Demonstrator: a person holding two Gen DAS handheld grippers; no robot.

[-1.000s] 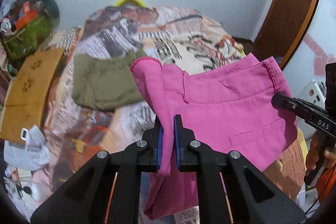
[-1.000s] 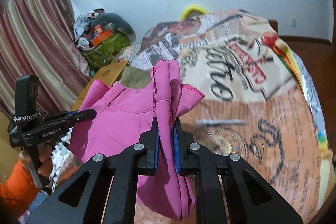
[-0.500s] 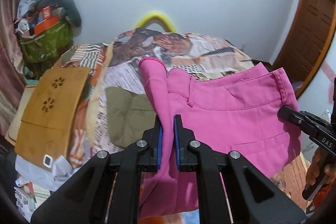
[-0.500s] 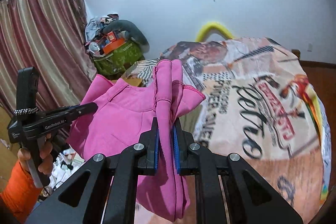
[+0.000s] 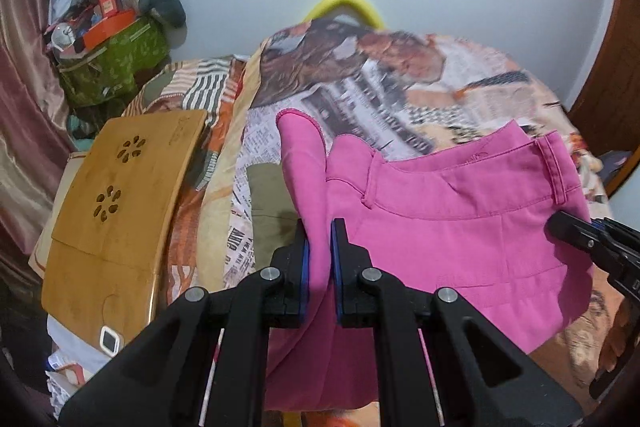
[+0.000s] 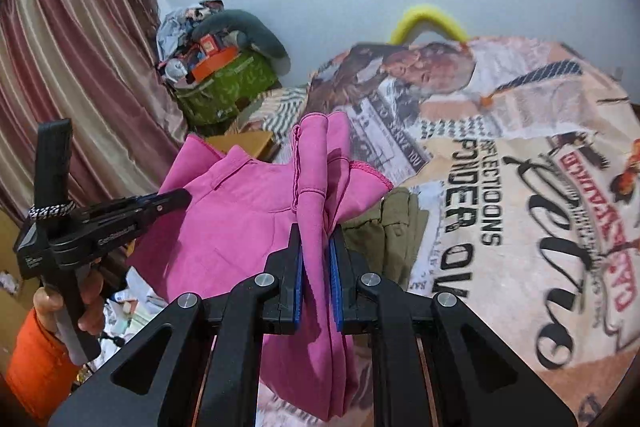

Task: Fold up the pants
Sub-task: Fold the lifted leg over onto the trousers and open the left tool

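Two claws are pinching the pink pants (image 5: 460, 227) and holding them in the air above the bed (image 6: 520, 187): the left claw (image 5: 319, 259) is pressed onto one bunched edge, the right claw (image 6: 316, 267) onto another gathered bunch. Judging by this, the carrying step is in hand; next they would need lowering flat onto the printed bedspread, beside the olive garment (image 6: 384, 227). Farther off, the spread is showing "PONDER" and "REFLECTIOONS".
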